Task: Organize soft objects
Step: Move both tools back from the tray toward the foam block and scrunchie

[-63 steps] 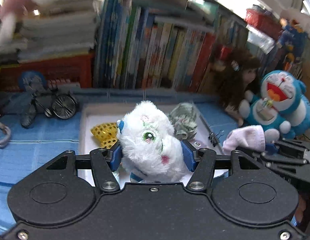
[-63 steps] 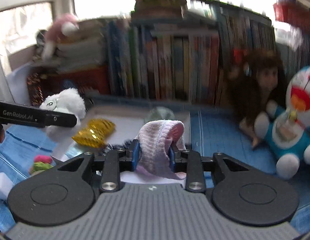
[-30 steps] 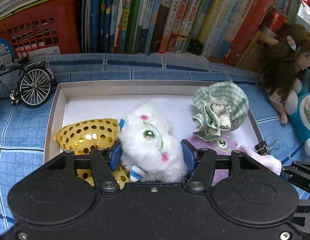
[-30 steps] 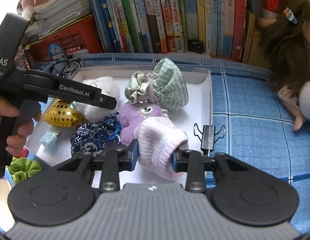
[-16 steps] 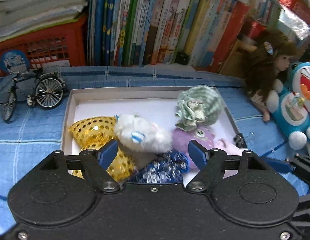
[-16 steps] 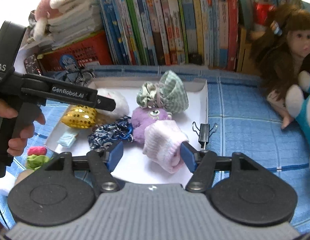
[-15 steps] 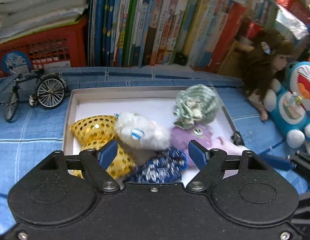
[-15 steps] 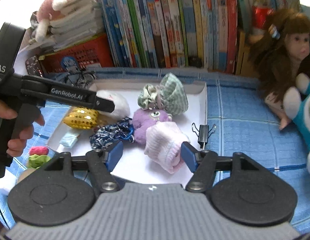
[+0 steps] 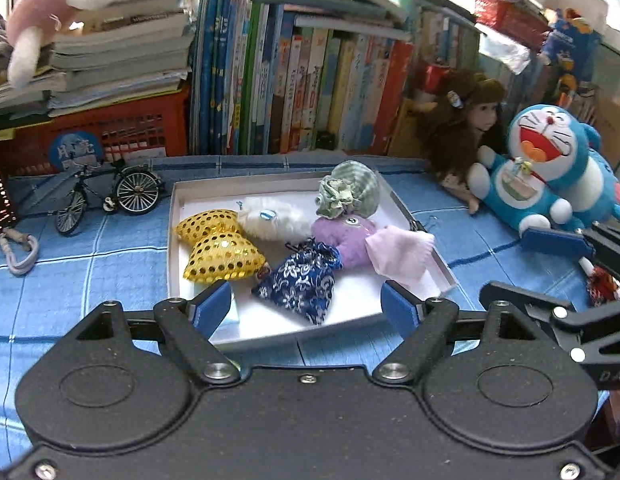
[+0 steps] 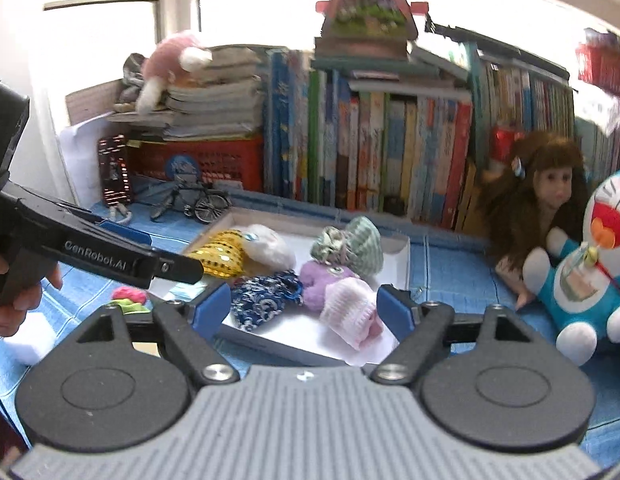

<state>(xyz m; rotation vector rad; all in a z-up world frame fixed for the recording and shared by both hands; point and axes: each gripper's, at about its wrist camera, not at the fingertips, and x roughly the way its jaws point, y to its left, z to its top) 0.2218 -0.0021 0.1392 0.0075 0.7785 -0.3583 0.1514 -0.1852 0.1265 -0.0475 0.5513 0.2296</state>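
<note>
A white box (image 9: 178,204) on the blue cloth holds several soft things: a white plush (image 9: 274,218), a gold sequin pouch (image 9: 218,248), a blue patterned pouch (image 9: 302,280), a purple plush (image 9: 345,236), a pink sock (image 9: 397,248) and a green checked pouch (image 9: 349,192). My left gripper (image 9: 306,308) is open and empty, above the box's near edge. My right gripper (image 10: 304,306) is open and empty, in front of the box (image 10: 403,252); the pink sock (image 10: 349,312) lies just beyond it.
A Doraemon plush (image 9: 549,176) and a doll (image 9: 461,128) sit right of the box. A toy bicycle (image 9: 106,196) stands to its left. Books (image 9: 310,92) and a red basket (image 9: 102,132) line the back. Green and pink scrunchies (image 10: 128,298) lie at the left.
Both grippers let go, the left of the white plush and the right of the pink sock, which now lie in the box. Both have pulled back and up from the box.
</note>
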